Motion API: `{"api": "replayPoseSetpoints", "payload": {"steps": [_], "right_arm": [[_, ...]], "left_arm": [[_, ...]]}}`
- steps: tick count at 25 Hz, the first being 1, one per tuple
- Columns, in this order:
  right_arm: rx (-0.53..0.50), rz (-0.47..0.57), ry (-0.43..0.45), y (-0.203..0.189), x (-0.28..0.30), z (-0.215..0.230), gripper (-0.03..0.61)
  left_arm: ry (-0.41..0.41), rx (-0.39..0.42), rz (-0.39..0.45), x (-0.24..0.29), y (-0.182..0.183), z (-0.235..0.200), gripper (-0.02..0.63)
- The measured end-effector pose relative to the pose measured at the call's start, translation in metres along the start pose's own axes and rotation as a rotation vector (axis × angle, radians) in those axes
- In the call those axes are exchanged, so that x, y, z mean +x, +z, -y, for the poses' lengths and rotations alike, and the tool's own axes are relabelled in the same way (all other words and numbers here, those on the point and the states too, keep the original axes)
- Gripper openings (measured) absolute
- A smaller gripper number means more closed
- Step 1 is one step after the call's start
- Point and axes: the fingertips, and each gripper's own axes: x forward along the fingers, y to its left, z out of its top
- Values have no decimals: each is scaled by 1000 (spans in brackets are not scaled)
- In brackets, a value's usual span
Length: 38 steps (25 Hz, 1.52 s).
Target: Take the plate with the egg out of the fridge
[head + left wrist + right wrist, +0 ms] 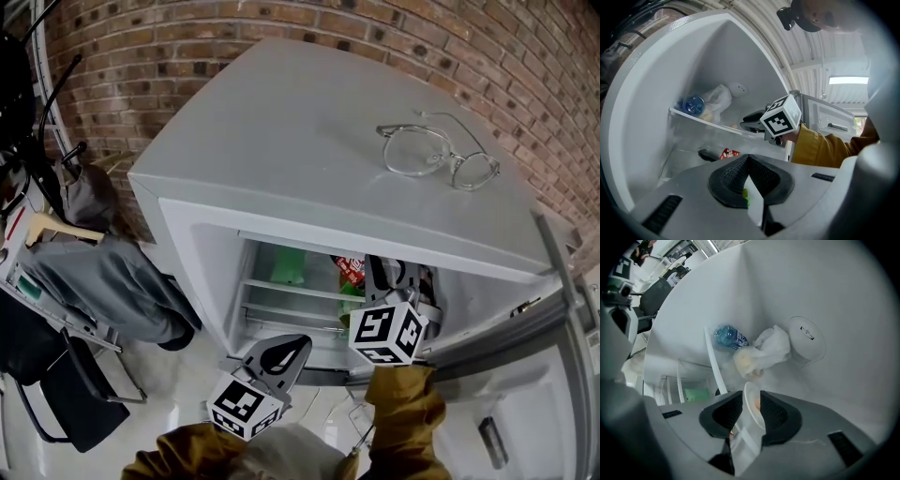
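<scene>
**Right claw pinches the plate rim inside the fridge**

The fridge [309, 122] stands with its door [525, 403] swung wide, so the front of the fridge is free. Inside the fridge, the upper shelf [708, 123] has a thin front edge. At the back of the fridge, on this shelf, lie a blue bottle [729, 337] and a crumpled plastic bag [764, 352]. They are beyond the plate and not touching it. Under the shelf lies a red can [729, 153]. A pair of glasses [436, 155] rests on top of the fridge.

The right arm, in a mustard sleeve [403, 412], reaches forward into the upper part of the fridge. The right claw [751, 393] is over the shelf edge. Its jaws are only a little apart and they pinch the rim of the white plate [751, 405], which shows edge-on between them. The egg [756, 403] shows on the plate, close to one pad.

The left claw [749, 159] is low in front of the fridge opening, outside the fridge. Its jaws are pressed together at the tips and they hold nothing.
</scene>
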Motion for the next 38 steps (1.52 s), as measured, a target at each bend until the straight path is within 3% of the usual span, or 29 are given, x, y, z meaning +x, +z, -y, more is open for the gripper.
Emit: {"api": "replayPoseSetpoints", "payload": {"steps": [15, 21, 33, 38], "right_arm": [[-179, -154, 76, -20, 32, 5, 101], [-224, -207, 183, -29, 40, 1, 101], [-290, -261, 293, -36, 46, 1, 98], [-306, -274, 299, -41, 50, 0, 32]], "left_arm": [[17, -13, 16, -4, 4, -7, 8], [21, -17, 18, -4, 5, -11, 8], [9, -30, 18, 0, 5, -11, 8], [-1, -41, 17, 0, 4, -7, 8]]}}
